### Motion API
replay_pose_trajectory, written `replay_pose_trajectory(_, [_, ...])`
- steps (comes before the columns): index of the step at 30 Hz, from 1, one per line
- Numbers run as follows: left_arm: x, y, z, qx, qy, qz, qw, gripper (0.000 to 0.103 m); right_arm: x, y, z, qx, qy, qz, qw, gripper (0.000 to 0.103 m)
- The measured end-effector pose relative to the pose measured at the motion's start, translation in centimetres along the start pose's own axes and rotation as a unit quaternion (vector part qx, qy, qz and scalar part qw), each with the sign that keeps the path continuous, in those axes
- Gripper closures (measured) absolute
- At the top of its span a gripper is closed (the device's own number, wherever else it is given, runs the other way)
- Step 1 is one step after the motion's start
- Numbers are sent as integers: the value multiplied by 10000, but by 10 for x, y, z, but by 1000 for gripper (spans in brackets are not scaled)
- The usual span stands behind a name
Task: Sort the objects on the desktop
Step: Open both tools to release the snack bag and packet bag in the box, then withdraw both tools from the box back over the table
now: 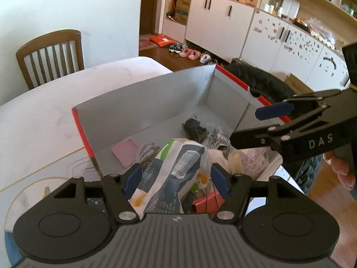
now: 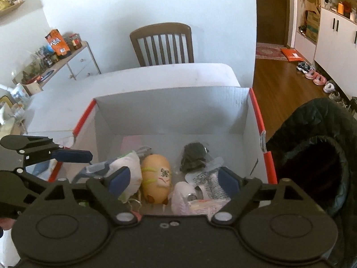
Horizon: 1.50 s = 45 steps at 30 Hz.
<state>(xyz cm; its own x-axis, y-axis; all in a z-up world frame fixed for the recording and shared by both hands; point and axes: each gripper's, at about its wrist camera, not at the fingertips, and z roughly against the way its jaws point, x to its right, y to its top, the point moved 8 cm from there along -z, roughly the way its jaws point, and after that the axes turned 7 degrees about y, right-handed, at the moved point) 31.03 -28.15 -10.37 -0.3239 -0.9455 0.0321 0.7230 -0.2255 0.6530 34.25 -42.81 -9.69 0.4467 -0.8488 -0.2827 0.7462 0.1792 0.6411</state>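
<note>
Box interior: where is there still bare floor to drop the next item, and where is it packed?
The box floor is bare along the far wall, behind the black bundle and into the far right corner. The near half is crowded: the tissue pack, yellow plush toy, pink pad and wrapped packets lie close together.

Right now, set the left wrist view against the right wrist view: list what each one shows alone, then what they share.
Only the left wrist view shows the flat pink rectangular card on the box floor, the red folded paper piece at the near edge, and the person's hand behind the right gripper.

Only the right wrist view shows the tan egg-shaped toy with black characters and the side cabinet with the orange snack bag.

Both show the red-edged white cardboard box, the black crinkled bundle, the wooden slat-back chair, and open jaws holding nothing.
</note>
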Motion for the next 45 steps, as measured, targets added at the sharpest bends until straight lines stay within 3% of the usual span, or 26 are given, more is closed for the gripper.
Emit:
replay_pose_trajectory(13, [-12,1,38,191,26,243,9995,36,-25,3,23,272,10,388,9989,16])
replay_pose_trajectory(23, [-21,-8,61,308,147,159,9993,35,-45,-5,33,430,-48,353,9984,11])
replay_pose_trajectory(26, [-23,-11,67,359,182,110,9991,25,-53,-8,36,495,-103,372,9980,9])
replay_pose_trajectory(34, [-33,-21,82,458,180,68,9988,17,-78,-16,48,702,-171,456,9963,4])
replay_pose_trajectory(37, [-35,-27,88,493,137,31,9987,6,-86,-19,52,775,-191,444,9958,3])
replay_pose_trajectory(45, [-39,-41,99,468,34,-11,9989,4,-106,-31,61,896,-365,359,9947,1])
